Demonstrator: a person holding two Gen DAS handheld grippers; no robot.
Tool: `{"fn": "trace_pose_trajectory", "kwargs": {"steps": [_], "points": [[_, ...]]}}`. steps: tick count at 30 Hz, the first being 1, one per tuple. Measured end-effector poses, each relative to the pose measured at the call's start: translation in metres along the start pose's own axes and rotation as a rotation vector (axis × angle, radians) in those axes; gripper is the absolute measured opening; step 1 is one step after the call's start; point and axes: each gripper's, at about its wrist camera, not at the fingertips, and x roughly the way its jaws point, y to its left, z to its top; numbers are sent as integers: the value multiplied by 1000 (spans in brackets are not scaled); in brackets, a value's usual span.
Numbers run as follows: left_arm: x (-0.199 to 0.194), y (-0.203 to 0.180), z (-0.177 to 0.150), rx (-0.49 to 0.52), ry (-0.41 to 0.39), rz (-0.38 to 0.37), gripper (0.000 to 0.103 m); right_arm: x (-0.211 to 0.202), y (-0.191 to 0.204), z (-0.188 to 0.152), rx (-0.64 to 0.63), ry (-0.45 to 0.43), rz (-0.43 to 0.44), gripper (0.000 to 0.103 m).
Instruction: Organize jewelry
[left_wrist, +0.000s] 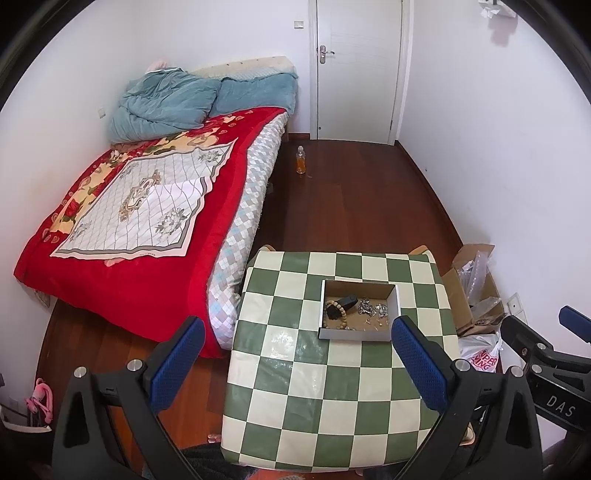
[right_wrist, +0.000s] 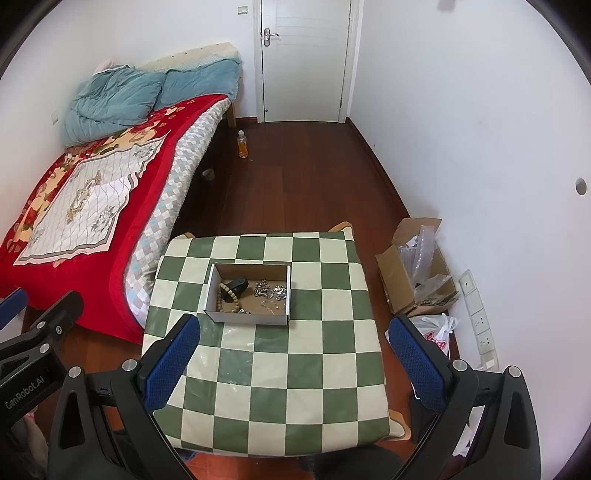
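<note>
Both grippers hang high over the checkered table (right_wrist: 280, 369), side by side. Left gripper (left_wrist: 299, 365) & right gripper (right_wrist: 291, 365): fingers spread wide, holding nothing. Jewelry sits in the cardboard box (right_wrist: 246, 317) w/ wooden bead bracelet (right_wrist: 226, 297), silver chains (right_wrist: 271, 290).

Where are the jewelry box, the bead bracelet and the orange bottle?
jewelry box (right_wrist: 246, 317), right wrist view, near white wall
bead bracelet (right_wrist: 220, 295), right wrist view, left strand of beads
orange bottle (right_wrist: 242, 147), right wrist view, orange lower body

Green-and-cream checked table (right_wrist: 295, 387), red floral blanket (right_wrist: 147, 177) — teal pillows (right_wrist: 110, 99)
</note>
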Motion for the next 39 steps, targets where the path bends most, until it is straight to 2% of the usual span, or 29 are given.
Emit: {"fn": "trace_pose_trajectory", "kwargs": {"steps": [39], "points": [[-2,-1,2,6,-20,5,103,-1,-1,3,28,-4,12,103]]}}
